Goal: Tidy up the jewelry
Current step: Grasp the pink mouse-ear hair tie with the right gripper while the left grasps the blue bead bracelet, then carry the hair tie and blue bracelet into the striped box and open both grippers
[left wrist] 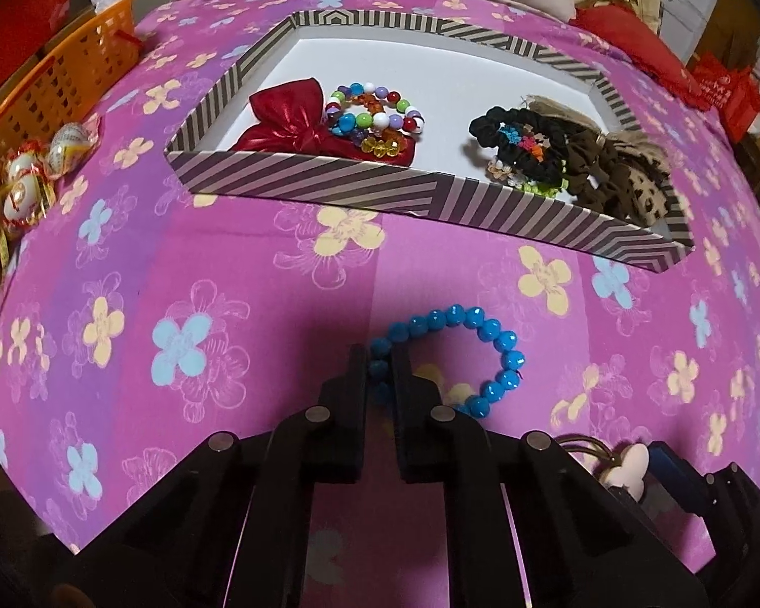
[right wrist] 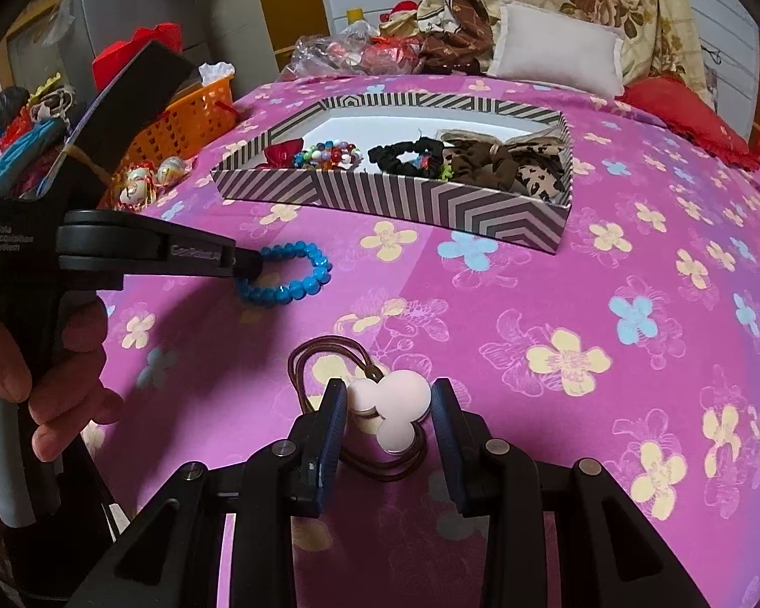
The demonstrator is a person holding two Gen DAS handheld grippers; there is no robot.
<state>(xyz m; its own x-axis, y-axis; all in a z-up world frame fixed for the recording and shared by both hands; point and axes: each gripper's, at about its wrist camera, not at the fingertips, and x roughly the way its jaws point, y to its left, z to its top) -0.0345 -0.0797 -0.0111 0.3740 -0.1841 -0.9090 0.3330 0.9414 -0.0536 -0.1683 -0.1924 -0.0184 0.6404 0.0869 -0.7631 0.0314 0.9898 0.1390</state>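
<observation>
At the far left of the bench we see an orange basket [right wrist: 187, 116] with wrapped egg-shaped trinkets [right wrist: 149, 180] beside it. Next comes our left gripper [left wrist: 380, 370], its jaws pinched narrow on the near-left beads of the blue bracelet [left wrist: 481, 349], which lies flat on the pink flowered cloth [left wrist: 177, 263] just near of the striped box [left wrist: 380, 192]. That grip takes only a bead or two, so we judge the elastic could stretch and the round beads squirt out on lifting, or the loop could snag the box wall on its way over. To the right, the right gripper [right wrist: 387, 408] stands partly open around the white-disc hair tie [right wrist: 390, 405]; its left pad looks to touch a disc, the right pad sits apart, so we hold nothing there yet. Closing could skid the smooth discs sideways or pinch cloth. Inside the box, beaded bracelets [left wrist: 375, 111] and a red pouch [left wrist: 289, 121] lie left, scrunchies [left wrist: 572, 162] right.
</observation>
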